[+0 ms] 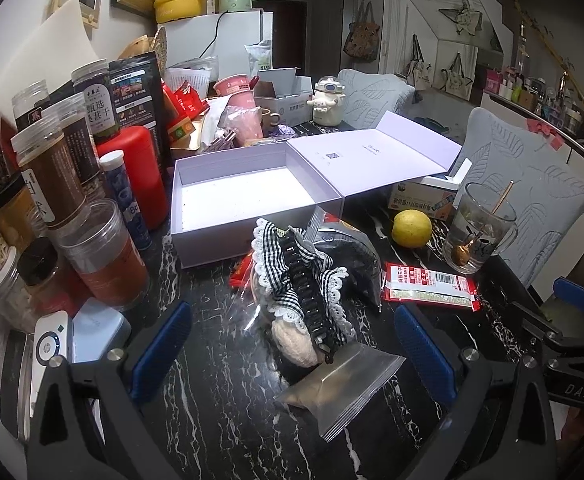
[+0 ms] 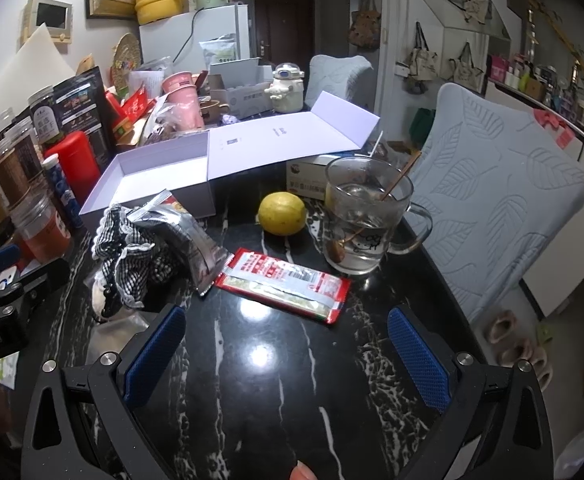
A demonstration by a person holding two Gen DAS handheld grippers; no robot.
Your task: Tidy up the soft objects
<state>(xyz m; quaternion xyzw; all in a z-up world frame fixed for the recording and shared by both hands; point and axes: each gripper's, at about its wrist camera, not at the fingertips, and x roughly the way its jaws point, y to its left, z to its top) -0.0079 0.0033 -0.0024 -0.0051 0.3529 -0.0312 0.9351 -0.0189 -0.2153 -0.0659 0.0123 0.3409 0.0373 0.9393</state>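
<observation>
On the black marbled surface (image 1: 220, 412) our left gripper (image 1: 292, 350) spreads its fingers wide around the black-and-white gingham lace-trimmed hair clip (image 1: 303, 280); our right gripper (image 2: 288, 354), equally wide, holds nothing. We risk snagging the crinkly silver foil pouch (image 1: 339, 384) lying against it. Behind it, the open lavender cardboard box (image 1: 244, 200) sits empty.

Box (image 1: 248, 200) behind hair clip (image 1: 311, 292); lemon (image 1: 411, 228) right, glass mug (image 1: 477, 228) beyond.
</observation>
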